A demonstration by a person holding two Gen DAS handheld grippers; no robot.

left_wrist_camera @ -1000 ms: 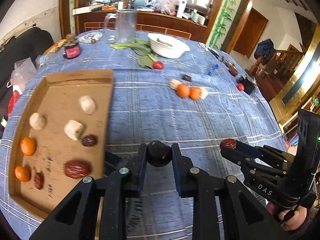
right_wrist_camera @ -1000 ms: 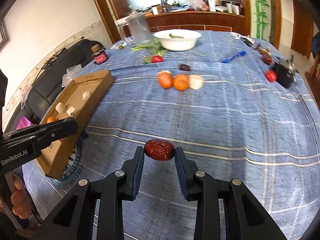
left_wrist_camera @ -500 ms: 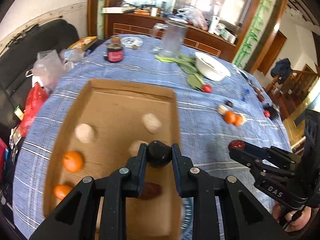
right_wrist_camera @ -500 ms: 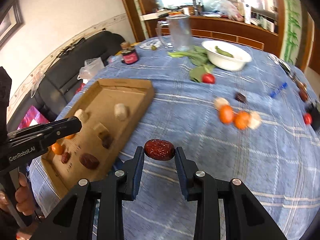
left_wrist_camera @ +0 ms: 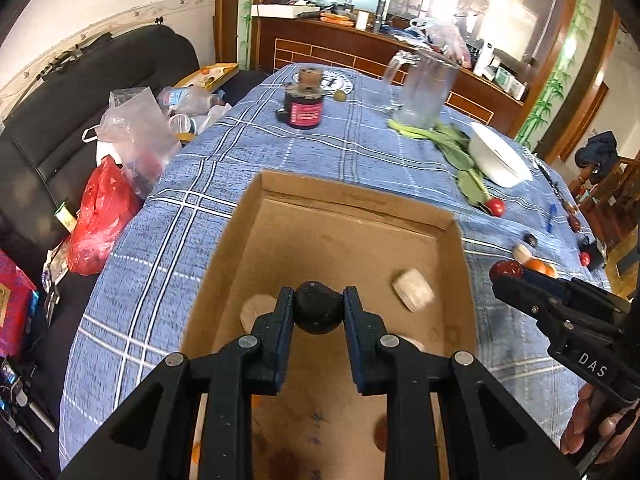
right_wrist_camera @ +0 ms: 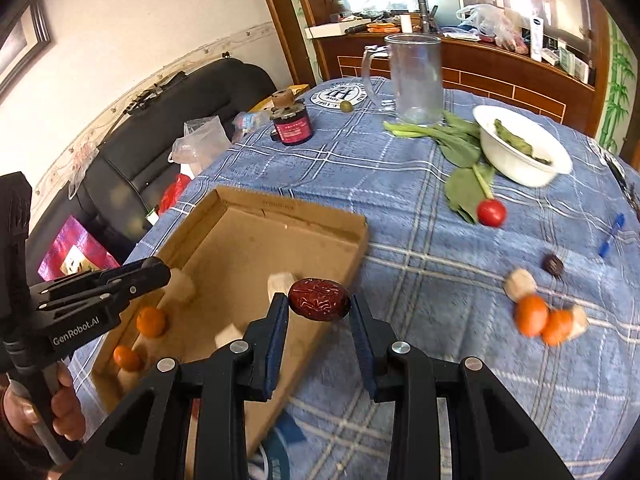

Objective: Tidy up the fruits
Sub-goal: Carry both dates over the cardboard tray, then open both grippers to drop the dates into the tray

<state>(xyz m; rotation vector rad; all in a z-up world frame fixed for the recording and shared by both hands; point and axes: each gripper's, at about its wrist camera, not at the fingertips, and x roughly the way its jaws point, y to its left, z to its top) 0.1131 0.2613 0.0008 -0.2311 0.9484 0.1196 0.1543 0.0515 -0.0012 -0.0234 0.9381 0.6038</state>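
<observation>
My left gripper (left_wrist_camera: 319, 312) is shut on a dark round fruit (left_wrist_camera: 319, 312) and holds it above the middle of the cardboard tray (left_wrist_camera: 344, 208). My right gripper (right_wrist_camera: 319, 305) is shut on a red date (right_wrist_camera: 319, 305) over the tray's right edge (right_wrist_camera: 352, 248). The tray holds pale chunks (left_wrist_camera: 413, 291) and small oranges (right_wrist_camera: 151, 322). On the blue cloth to the right lie two oranges (right_wrist_camera: 531, 315), pale chunks (right_wrist_camera: 519, 283), a dark fruit (right_wrist_camera: 553, 265) and a red tomato (right_wrist_camera: 491, 213). The left gripper's tip also shows in the right wrist view (right_wrist_camera: 160, 272).
A white bowl (right_wrist_camera: 520, 160), green leaves (right_wrist_camera: 460, 148), a glass mug (right_wrist_camera: 416, 80) and a dark jar (right_wrist_camera: 291, 128) stand at the back of the table. A blue pen (right_wrist_camera: 610, 236) lies far right. A black sofa with plastic bags (left_wrist_camera: 132, 132) is left of the table.
Both grippers have moved left and forward with their fruits. The left one has come from the table's near edge to above the tray. The right one now reaches the tray's right edge.
</observation>
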